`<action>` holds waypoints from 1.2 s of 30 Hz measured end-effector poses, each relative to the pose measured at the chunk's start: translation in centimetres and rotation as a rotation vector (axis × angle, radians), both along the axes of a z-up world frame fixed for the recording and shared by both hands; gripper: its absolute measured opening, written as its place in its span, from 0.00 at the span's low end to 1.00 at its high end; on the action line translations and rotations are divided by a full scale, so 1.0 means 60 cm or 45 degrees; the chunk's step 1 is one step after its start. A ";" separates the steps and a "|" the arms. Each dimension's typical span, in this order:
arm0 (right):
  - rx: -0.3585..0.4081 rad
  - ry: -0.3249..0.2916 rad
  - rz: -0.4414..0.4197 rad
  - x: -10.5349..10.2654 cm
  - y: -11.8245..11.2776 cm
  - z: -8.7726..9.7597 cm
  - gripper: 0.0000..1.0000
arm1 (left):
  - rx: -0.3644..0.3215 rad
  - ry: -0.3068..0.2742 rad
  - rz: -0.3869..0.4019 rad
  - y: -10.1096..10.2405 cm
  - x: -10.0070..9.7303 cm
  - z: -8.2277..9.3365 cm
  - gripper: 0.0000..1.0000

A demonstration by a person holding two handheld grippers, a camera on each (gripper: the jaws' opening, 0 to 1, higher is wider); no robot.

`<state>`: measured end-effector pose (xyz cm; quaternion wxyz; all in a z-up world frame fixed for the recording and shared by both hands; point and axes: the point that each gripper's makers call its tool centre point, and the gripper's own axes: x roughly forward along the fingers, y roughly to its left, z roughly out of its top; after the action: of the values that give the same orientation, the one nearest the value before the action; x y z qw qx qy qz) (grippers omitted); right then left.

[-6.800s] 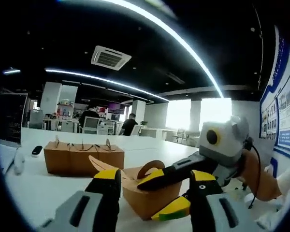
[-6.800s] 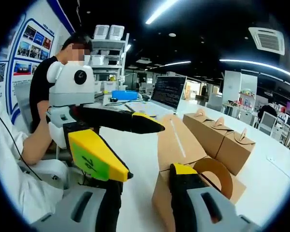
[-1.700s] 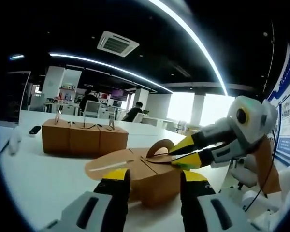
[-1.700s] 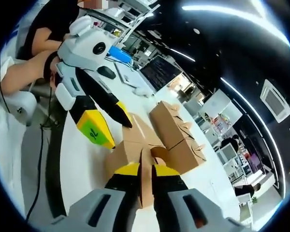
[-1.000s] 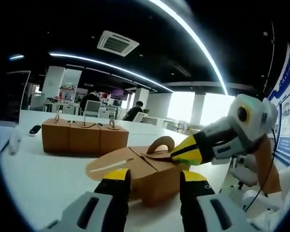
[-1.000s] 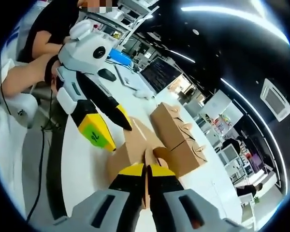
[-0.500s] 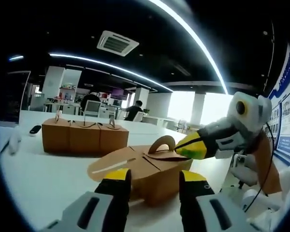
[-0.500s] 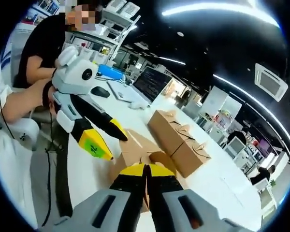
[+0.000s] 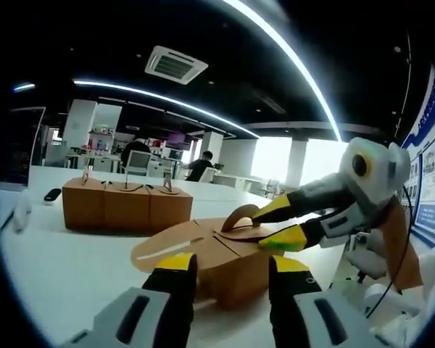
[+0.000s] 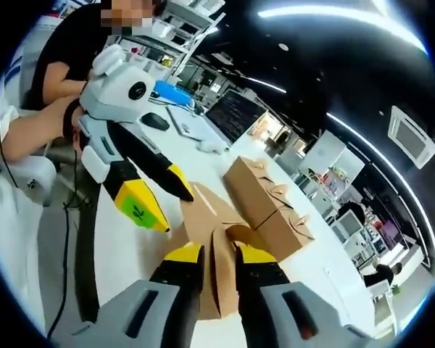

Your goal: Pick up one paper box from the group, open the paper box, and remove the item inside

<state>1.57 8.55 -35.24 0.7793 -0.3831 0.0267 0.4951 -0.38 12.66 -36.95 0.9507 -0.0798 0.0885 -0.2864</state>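
Left gripper view, flat-flapped cardboard paper box [image 9: 225, 254] (arched handle)

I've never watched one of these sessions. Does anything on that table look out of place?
Only the paper box nearest the grippers: its flaps are splayed open, while the three boxes behind stand closed in a neat row. Nothing looks spilled or damaged.

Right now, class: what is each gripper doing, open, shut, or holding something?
Left gripper: open, jaws straddling the paper box.
Right gripper: open, jaws either side of the box's flap.
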 end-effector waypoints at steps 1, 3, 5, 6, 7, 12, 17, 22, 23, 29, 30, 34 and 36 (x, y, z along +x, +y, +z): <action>-0.002 0.001 0.001 0.000 0.001 0.000 0.19 | 0.000 0.000 -0.001 0.000 0.000 0.000 0.41; -0.018 -0.012 -0.005 0.002 0.001 -0.001 0.19 | 0.001 -0.001 -0.002 -0.001 -0.001 0.000 0.41; -0.030 -0.022 -0.012 0.005 0.000 -0.001 0.19 | 0.001 -0.001 -0.003 -0.001 -0.001 0.000 0.41; -0.032 -0.023 -0.016 0.006 0.000 -0.001 0.19 | 0.001 -0.001 -0.004 -0.001 -0.001 0.000 0.41; -0.035 -0.028 -0.022 0.008 0.000 -0.001 0.19 | 0.002 0.000 -0.005 -0.002 -0.001 0.000 0.41; 0.001 -0.005 -0.054 0.013 0.001 -0.004 0.15 | 0.004 0.003 -0.014 -0.004 -0.003 -0.002 0.41; -0.006 0.012 -0.027 0.001 0.005 -0.015 0.03 | 0.006 0.008 -0.020 -0.007 -0.004 -0.004 0.41; -0.009 0.015 -0.025 0.002 0.005 -0.015 0.03 | 0.008 0.006 -0.020 -0.008 -0.003 -0.004 0.41; -0.012 0.012 -0.020 0.001 0.005 -0.015 0.03 | 0.008 0.000 -0.018 -0.007 -0.003 -0.002 0.41; -0.004 0.010 -0.001 0.000 0.005 -0.016 0.02 | -0.022 -0.058 0.021 -0.003 0.005 0.018 0.41; -0.003 0.011 0.003 -0.001 0.005 -0.016 0.02 | -0.025 -0.063 0.032 -0.002 0.007 0.020 0.41; 0.003 0.013 0.015 -0.003 0.005 -0.015 0.02 | -0.004 -0.089 0.160 0.011 0.033 0.016 0.41; 0.006 0.016 0.018 -0.005 0.005 -0.015 0.02 | -0.019 -0.077 0.199 0.012 0.040 0.010 0.40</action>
<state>1.26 8.83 -36.16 0.7766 -0.3784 0.0277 0.5030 2.03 13.39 -36.33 0.9718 -0.0848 0.0511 -0.2141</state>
